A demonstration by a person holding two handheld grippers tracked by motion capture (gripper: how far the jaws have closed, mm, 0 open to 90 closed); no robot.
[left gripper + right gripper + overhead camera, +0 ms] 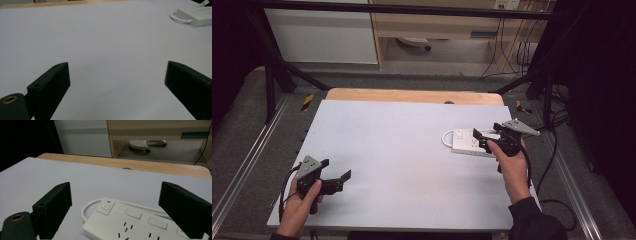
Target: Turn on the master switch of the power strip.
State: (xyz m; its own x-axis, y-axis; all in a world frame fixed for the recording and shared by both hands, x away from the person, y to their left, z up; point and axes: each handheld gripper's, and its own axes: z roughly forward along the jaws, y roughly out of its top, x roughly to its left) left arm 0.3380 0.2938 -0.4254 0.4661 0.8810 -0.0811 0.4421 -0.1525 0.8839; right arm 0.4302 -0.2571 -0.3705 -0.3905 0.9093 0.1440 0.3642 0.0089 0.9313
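A white power strip [466, 142] with a looped white cord lies flat on the right side of the white table mat [402, 150]. My right gripper [482, 139] hovers open at the strip's right end, jaws spread wide. In the right gripper view the strip [140, 222] sits just below and between the jaws [115, 187], its switch [106, 206] with a red mark facing up. My left gripper [336, 170] is held open near the mat's front left corner, with nothing between its fingers [116, 67]. From there the strip [197, 16] lies far off at the top right.
A wooden tabletop edge [412, 95] shows behind the mat. Black frame bars [277, 70] stand at both sides. Cables [557, 150] trail off the right edge. A cabinet [82, 137] and a chair base [140, 145] stand beyond the table.
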